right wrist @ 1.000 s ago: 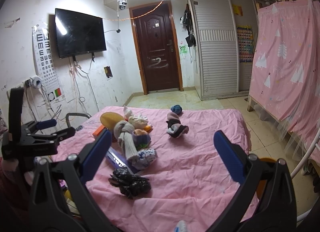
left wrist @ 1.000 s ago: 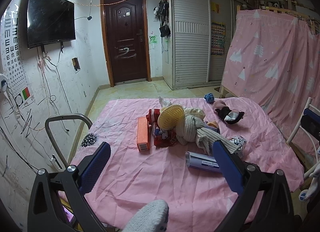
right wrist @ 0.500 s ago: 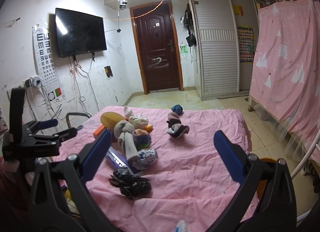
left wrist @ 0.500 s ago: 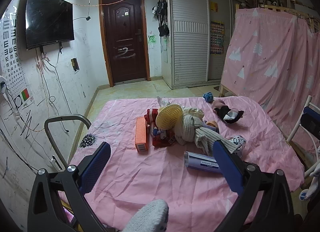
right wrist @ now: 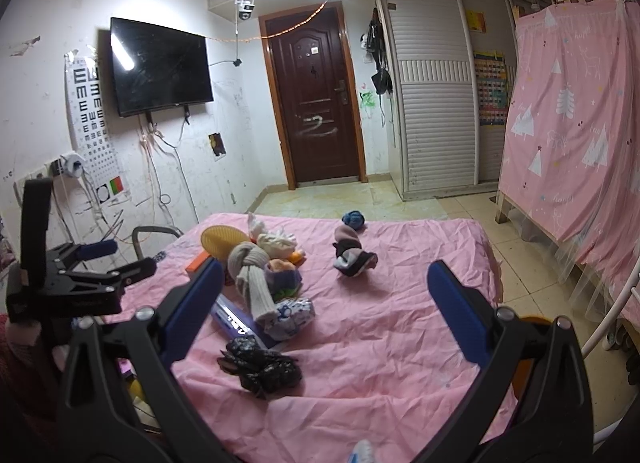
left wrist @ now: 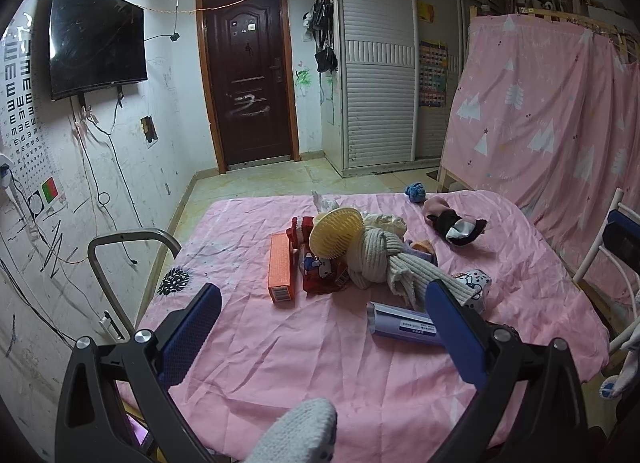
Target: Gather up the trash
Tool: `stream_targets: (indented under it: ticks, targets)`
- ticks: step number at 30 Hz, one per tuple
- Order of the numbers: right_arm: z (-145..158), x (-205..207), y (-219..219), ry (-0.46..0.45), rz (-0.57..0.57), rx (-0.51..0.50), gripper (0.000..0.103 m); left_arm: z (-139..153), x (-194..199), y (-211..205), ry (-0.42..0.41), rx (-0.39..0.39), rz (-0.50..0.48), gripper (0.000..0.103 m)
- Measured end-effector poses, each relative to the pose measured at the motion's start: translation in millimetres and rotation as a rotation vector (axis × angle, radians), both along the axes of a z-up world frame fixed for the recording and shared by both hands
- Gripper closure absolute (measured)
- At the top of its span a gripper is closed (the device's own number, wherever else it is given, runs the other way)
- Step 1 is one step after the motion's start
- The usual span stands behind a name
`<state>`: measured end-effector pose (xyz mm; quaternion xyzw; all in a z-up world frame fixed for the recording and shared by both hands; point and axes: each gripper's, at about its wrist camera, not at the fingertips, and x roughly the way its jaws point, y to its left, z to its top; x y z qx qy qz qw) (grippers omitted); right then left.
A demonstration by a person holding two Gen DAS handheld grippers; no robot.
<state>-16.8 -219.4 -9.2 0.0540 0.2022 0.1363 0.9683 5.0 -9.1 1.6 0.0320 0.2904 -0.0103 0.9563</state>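
Both grippers, fingers apart, empty. Black crumpled bag (right wrist: 259, 363) just ahead of your right gripper (right wrist: 320, 299) left finger: light, soft; pinch the bunched middle.

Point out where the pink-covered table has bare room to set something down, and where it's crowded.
Free: the right half of the pink sheet, past the dark sock bundle, and the near-left strip in front of the orange box. Crowded: the centre pile around the knotted beige cloth, yellow fan and purple tube, plus the black crumpled bag.
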Motion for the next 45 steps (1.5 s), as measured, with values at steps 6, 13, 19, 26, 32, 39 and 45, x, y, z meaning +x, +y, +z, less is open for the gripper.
stream_targets:
  ticks: [6,13,19,26,32,39,45]
  targets:
    - [-1.1,-0.8,-0.9,-0.001,-0.001,0.002,0.004,0.0,0.0,0.0,0.0,0.0,0.0,0.01]
    - [2.1,1.6,-2.2,-0.003,0.0,-0.001,0.004,0.6,-0.2,0.5,0.001,0.002,0.0,0.01]
    - [0.6,0.2,-2.1,-0.004,-0.001,0.0,0.004,0.7,-0.7,1.2,0.004,0.002,0.0,0.01]
    - [0.1,-0.3,0.6,0.009,0.03,0.002,0.004,-1.1,3.4,0.9,0.018,-0.003,-0.006,0.01]
    - [-24.0,-13.4,15.4,0.049,0.119,-0.029,0.004,-9.6,14.9,-4.8,0.061,-0.028,-0.043,0.01]
    - [-57.0,-1.8,46.4,0.16,0.247,-0.054,0.005,-21.0,33.2,-8.1,0.144,-0.097,-0.075,0.01]
    - [-77.2,16.0,63.4,0.233,0.275,-0.083,0.007,-37.8,53.8,-6.7,0.248,-0.17,-0.099,0.01]
